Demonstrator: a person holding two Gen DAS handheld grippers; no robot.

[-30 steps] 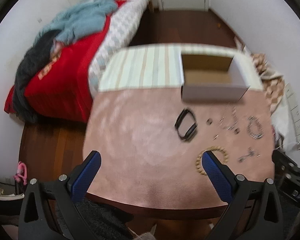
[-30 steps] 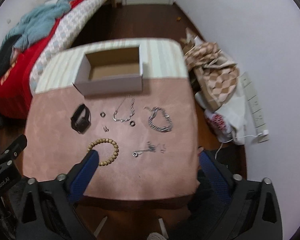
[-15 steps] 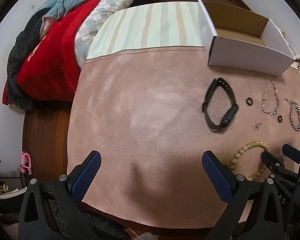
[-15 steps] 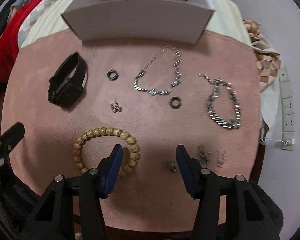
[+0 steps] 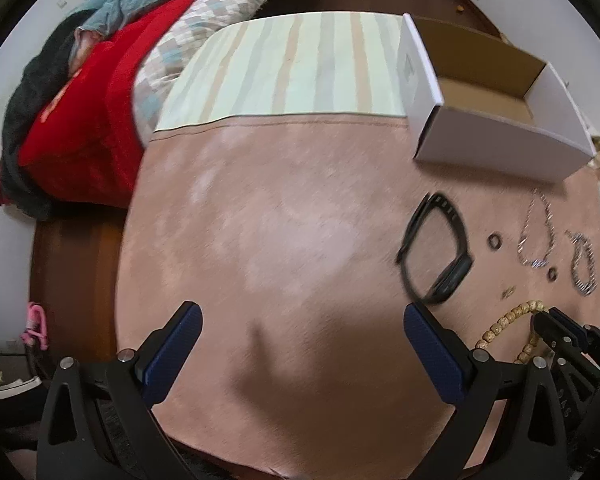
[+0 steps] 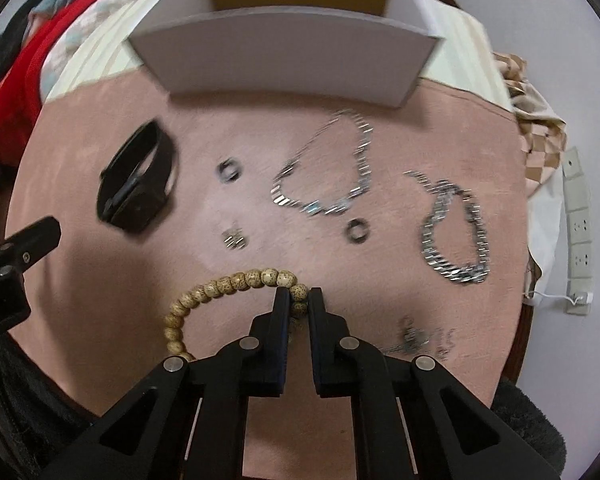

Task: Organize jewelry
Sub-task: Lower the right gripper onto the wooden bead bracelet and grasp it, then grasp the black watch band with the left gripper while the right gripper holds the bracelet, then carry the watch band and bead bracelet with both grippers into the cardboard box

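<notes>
The right gripper (image 6: 299, 300) is pointed down at a pink cloth (image 6: 112, 292) spread over the table, and its jaws are seen pinched together on a wooden bead bracelet (image 6: 236, 280); one speckled bead is caught between the black fingers (image 6: 280, 312), while the rest of the loop lies on the cloth and curves away toward nine o'clock. The left gripper (image 5: 300, 348) is held wide open above a bare stretch of the same cloth, with nothing between its blue pads (image 5: 180, 344).

In the right wrist view the other pieces are laid out beyond the bracelet. A black wristband (image 6: 138, 196) is found at ten o'clock. A small dark ring (image 6: 229, 170) and a small metal clip (image 6: 234, 239) lie at eleven o'clock, and a second dark ring (image 6: 357, 231) at one o'clock. A thin silver chain (image 6: 328, 176) is spread at twelve to one o'clock, and a heavier silver chain (image 6: 456, 232) at two o'clock. A blurred small silver item (image 6: 416, 336) is seen at three o'clock, close to the gripper; what it is cannot be told.

An open white box (image 6: 284, 56) with a brown inside is set at twelve o'clock, partly on a striped cloth (image 5: 300, 68). A bed with red bedding (image 5: 80, 120) is seen at ten o'clock in the left wrist view.
</notes>
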